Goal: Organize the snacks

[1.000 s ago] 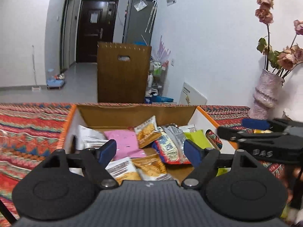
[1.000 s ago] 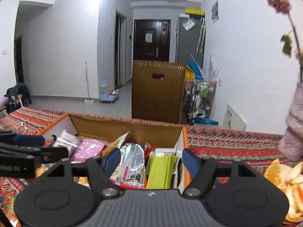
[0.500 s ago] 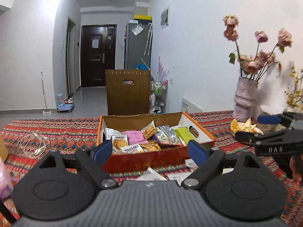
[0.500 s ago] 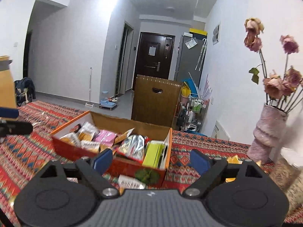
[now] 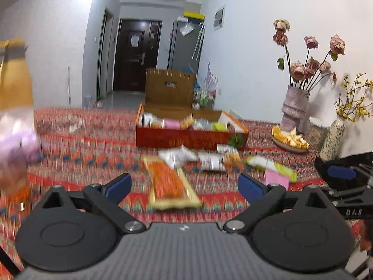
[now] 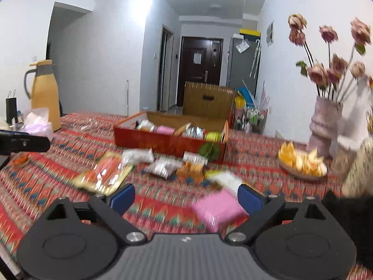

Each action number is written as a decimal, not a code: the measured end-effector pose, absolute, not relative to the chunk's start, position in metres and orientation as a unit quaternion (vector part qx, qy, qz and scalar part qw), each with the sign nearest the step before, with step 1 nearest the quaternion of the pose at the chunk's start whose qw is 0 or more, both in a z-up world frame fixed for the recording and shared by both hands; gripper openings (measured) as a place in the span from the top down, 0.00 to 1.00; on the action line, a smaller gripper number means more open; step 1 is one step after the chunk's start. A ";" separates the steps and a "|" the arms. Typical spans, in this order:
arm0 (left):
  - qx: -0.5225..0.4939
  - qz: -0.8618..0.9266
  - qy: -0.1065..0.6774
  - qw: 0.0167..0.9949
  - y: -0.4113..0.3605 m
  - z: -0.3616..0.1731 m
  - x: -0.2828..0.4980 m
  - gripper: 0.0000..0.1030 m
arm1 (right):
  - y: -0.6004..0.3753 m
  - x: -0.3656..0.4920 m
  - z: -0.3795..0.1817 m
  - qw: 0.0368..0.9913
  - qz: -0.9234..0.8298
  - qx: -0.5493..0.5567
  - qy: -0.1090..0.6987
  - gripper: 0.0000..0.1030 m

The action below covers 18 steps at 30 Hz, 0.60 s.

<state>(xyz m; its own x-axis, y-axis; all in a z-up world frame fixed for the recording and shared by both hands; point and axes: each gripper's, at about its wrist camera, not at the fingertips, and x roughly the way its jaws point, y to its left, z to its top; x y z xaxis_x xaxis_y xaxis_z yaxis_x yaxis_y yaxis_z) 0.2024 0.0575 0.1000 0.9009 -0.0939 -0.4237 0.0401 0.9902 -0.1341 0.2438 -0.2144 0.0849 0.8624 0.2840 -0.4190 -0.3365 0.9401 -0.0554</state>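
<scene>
The left gripper (image 5: pixel 184 184) hung with its jaws spread wide and empty above a long orange packet (image 5: pixel 171 184) lying on the patterned tablecloth (image 5: pixel 93 144). The right gripper (image 6: pixel 186 196) was likewise agape, a pink packet (image 6: pixel 218 207) just ahead of it. Beyond, more loose snacks (image 6: pixel 163 166) lay before the red box (image 6: pixel 167 140), which held others

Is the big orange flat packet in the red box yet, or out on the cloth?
Out. The large orange flat packet lies on the patterned cloth, before the red cardboard box.
</scene>
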 end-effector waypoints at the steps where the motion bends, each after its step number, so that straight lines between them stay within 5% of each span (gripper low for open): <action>1: -0.065 -0.033 0.232 0.970 0.058 0.093 0.197 0.03 | -0.215 0.232 0.078 0.962 0.161 -0.064 0.211 0.08; 18: -0.067 -0.026 0.286 0.956 0.046 0.060 0.173 0.03 | -0.242 0.183 0.024 0.949 0.160 -0.019 0.271 0.08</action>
<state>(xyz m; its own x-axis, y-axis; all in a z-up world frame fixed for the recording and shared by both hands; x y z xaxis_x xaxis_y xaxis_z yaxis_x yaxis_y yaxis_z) 0.1734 0.0464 0.0601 0.8351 -0.0879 -0.5431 0.0112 0.9897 -0.1430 0.1829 -0.2421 0.0236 0.8019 0.2926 -0.5210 -0.3129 0.9484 0.0510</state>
